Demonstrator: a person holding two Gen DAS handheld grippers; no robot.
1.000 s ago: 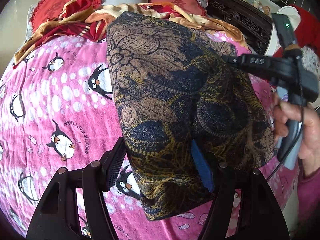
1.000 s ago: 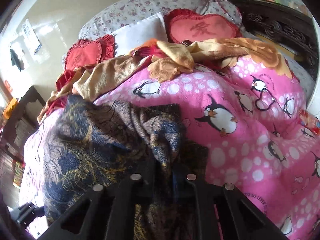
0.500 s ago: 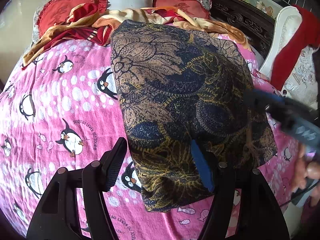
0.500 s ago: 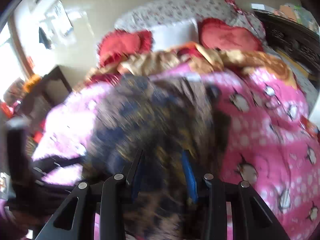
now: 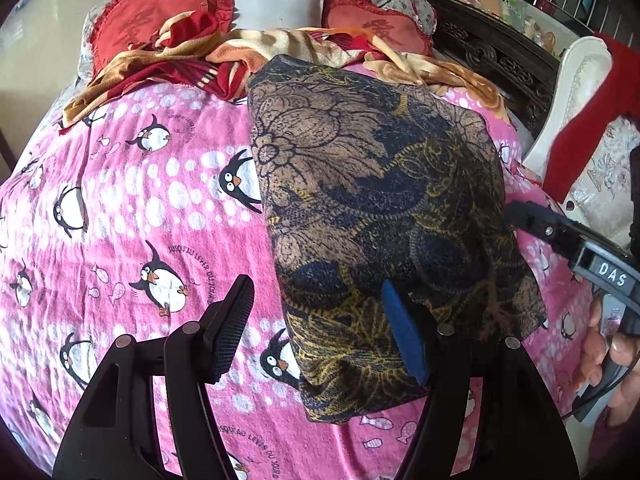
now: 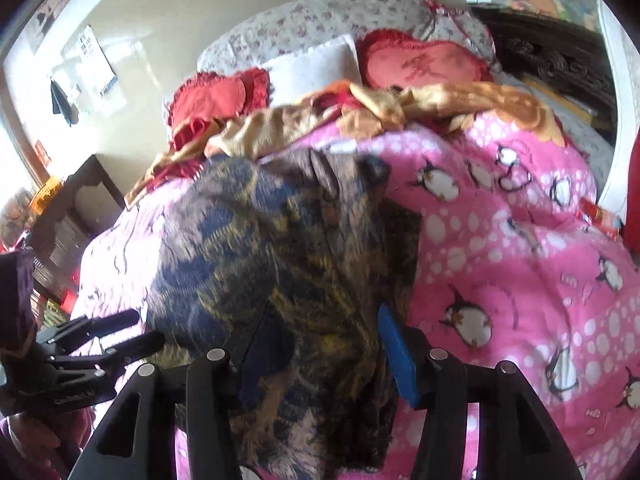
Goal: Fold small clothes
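Dark floral garment (image 5: 372, 216) folded on a pink penguin blanket (image 5: 120, 208).
Left gripper (image 5: 320, 336) released, jaws straddling its corner; right gripper (image 6: 320, 344) just opening, cloth loose between.

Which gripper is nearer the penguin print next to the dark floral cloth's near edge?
Left. The left gripper stands open right over that penguin, beside the dark floral cloth. The right gripper, jaws just opened, straddles the cloth's far side.

Bright daylight; right view motion-blurred, fisheye edges bent and dark.
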